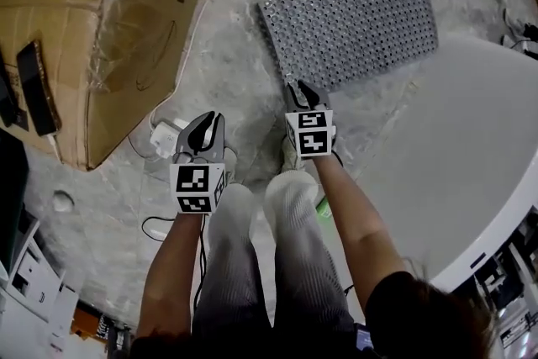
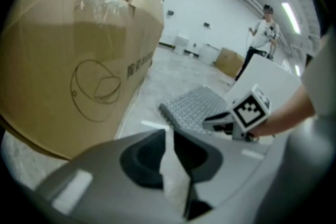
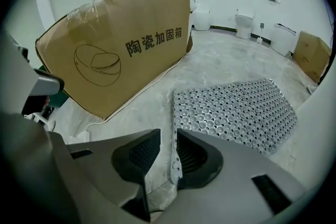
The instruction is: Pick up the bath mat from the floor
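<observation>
The bath mat [image 1: 349,25] is grey rubber full of round holes and lies flat on the marbled floor; the left gripper view shows the mat [image 2: 191,107] too. My right gripper [image 1: 298,90] hangs at the mat's near left corner, pointing steeply down. In the right gripper view the mat [image 3: 236,113] spreads ahead and to the right, and its left edge runs down into the gap of my right gripper [image 3: 168,136], close to the right pad; the jaws stand apart. My left gripper [image 1: 210,124] is over bare floor left of the mat. Only floor shows between its jaws [image 2: 169,136].
A big cardboard box [image 1: 109,21] fills the left side. A white rounded fixture [image 1: 471,155] curves along the right, next to the mat. A white plug block with cable [image 1: 164,139] lies by my left gripper. My knees [image 1: 252,223] are below. A person [image 2: 262,34] stands far off.
</observation>
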Demonstrator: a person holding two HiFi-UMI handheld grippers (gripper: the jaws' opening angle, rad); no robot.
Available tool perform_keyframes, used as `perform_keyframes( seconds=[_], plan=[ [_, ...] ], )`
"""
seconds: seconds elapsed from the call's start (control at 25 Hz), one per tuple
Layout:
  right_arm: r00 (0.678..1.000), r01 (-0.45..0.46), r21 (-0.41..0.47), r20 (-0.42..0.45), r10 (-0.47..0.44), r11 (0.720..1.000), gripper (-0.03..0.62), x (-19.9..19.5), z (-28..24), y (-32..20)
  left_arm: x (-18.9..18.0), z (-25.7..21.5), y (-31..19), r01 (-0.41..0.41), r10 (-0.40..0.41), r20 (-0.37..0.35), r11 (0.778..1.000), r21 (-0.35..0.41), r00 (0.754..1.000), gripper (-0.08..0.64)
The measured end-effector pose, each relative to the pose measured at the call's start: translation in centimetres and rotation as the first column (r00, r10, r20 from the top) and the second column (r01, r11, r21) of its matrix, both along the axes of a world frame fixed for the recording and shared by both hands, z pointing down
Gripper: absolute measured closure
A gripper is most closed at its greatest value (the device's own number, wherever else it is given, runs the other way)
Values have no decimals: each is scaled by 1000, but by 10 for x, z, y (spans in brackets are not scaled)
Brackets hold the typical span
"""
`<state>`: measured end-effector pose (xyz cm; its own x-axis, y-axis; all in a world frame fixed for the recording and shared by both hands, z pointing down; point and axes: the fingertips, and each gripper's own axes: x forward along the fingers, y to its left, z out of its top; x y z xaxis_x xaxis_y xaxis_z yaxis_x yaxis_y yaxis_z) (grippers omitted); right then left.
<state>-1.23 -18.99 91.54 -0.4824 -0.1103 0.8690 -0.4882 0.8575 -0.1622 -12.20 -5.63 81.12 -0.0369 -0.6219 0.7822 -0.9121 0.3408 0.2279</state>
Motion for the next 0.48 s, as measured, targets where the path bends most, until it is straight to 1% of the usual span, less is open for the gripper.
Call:
perform_keyframes(
  seconds=[0.24, 0.48],
  plan=[
    [1000, 25, 8, -12, -25, 1000, 497, -2, 54, 10, -3, 50, 5, -1, 1, 25, 1000, 0, 1000, 509],
    [998, 53, 30, -35, -52, 998, 489, -4, 98, 9, -7, 86, -1, -2, 1, 39, 1000, 14, 999, 509]
  ],
)
